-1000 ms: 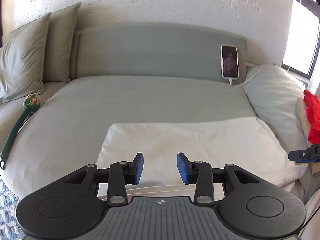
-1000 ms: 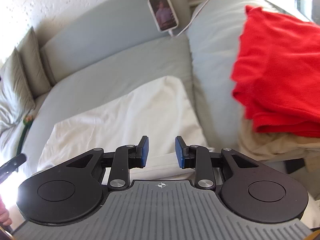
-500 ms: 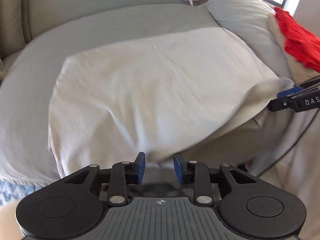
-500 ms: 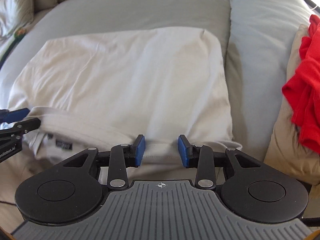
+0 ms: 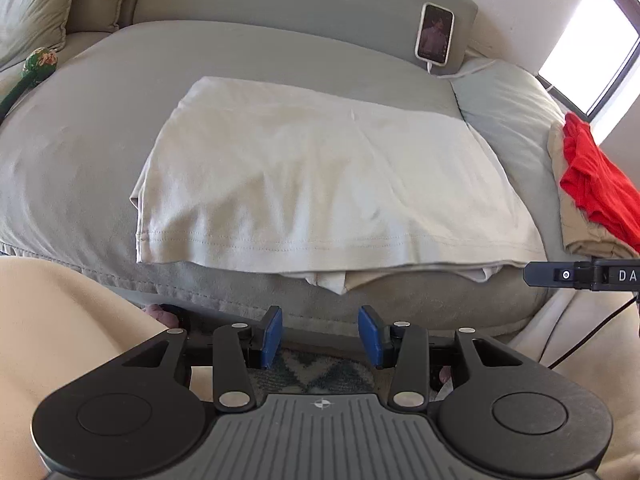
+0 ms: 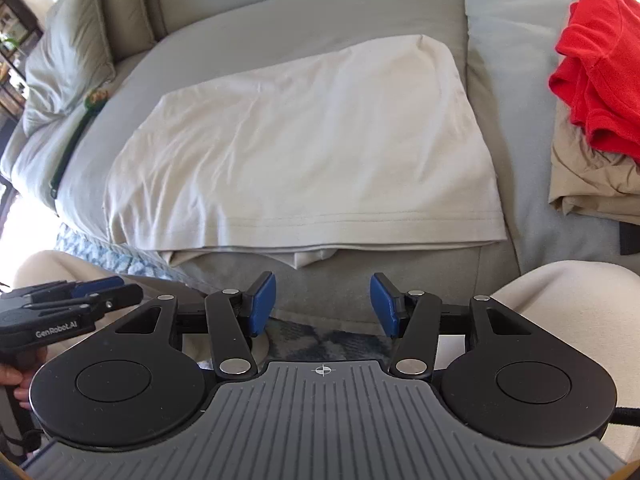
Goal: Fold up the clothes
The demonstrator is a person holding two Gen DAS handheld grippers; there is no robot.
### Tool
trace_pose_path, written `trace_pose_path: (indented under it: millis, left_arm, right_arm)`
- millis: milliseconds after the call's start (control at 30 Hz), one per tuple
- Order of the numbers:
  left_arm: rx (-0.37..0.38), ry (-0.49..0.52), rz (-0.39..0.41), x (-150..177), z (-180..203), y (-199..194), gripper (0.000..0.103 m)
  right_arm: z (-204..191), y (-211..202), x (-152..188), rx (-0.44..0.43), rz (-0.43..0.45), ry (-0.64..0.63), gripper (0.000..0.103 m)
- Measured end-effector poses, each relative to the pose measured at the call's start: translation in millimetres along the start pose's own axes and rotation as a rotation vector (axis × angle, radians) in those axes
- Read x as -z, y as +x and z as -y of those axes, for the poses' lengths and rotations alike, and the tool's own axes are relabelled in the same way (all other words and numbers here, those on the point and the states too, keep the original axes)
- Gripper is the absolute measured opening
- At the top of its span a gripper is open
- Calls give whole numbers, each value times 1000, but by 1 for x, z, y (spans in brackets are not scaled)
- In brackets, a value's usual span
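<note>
A cream T-shirt lies folded flat on the grey sofa seat, its stitched hem along the front edge and a lower layer peeking out beneath. My left gripper hangs open below the seat's front edge, clear of the cloth. Over the same edge my right gripper is held open and empty. The right gripper's tip shows at the right of the left wrist view, and the left gripper at the left of the right wrist view.
A red garment lies on a tan one on the right cushion. A phone with a cable leans on the backrest. Pillows and a green toy sit at the left. The person's trouser legs flank the grippers.
Both grippers have pulled back off the shirt to below the seat's front edge and stand wider open. The shirt now lies flat with its hem at the front.
</note>
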State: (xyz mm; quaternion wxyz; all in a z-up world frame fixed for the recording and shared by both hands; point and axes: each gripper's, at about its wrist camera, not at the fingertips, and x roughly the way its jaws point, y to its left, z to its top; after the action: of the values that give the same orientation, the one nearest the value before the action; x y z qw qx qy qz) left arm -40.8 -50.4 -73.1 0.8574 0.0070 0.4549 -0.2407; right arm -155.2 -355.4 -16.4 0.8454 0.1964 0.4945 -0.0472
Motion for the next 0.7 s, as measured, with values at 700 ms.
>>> trace_pose_path:
  millis: [700]
  left_arm:
    - [-98,154,73,-57,46,35,44]
  right_arm:
    - [24,18,-35,77,173,105,47]
